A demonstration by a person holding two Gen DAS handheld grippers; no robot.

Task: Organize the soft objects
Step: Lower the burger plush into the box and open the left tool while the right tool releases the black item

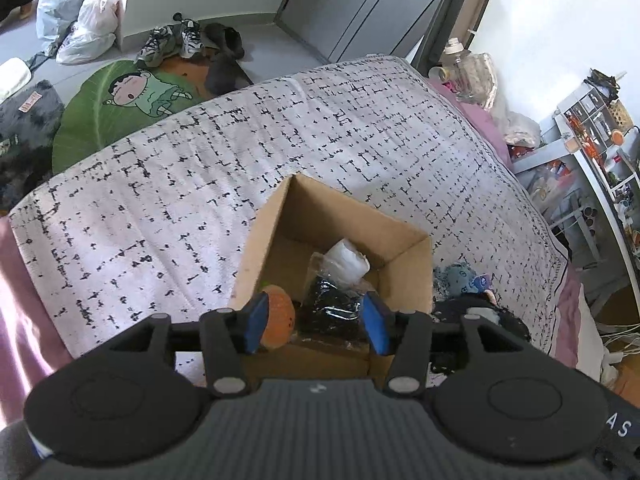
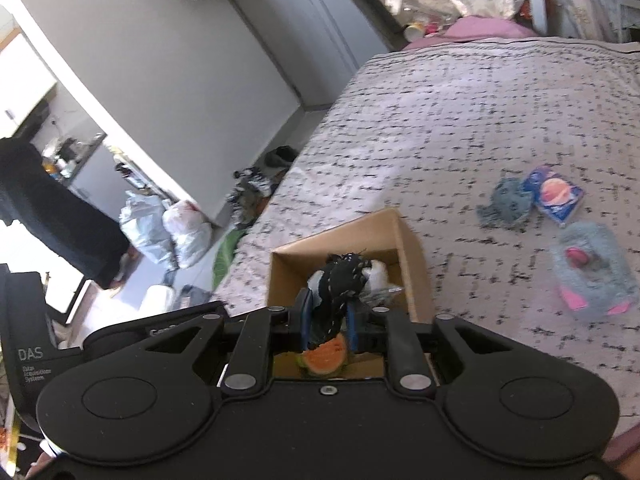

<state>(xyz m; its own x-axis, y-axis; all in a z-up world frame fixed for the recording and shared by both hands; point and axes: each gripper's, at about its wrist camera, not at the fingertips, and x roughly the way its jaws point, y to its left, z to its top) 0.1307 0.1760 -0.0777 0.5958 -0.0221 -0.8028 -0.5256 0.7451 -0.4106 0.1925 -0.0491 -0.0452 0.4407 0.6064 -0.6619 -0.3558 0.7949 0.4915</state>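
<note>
An open cardboard box (image 1: pixel 262 248) stands on the speckled white bedspread (image 1: pixel 168 184). Inside lie a white item in clear wrap (image 1: pixel 346 260), a black item in plastic (image 1: pixel 330 304) and an orange watermelon-like plush (image 1: pixel 278 316). My left gripper (image 1: pixel 316 324) hovers open over the box, the plush beside its left pad, nothing pressed between the pads. In the right wrist view the box (image 2: pixel 410 240) is below my right gripper (image 2: pixel 329 320), which is shut on a black speckled cloth (image 2: pixel 340 280) sticking up between its blue pads. The plush (image 2: pixel 324 356) shows beneath.
On the bed to the right of the box lie a blue-grey cloth (image 2: pixel 506 204), a blue packet (image 2: pixel 554 196) and a grey fluffy item with pink parts (image 2: pixel 592 268). Shoes (image 1: pixel 172 42), a green mat (image 1: pixel 120 108) and plastic bags (image 1: pixel 76 12) are on the floor beyond the bed edge.
</note>
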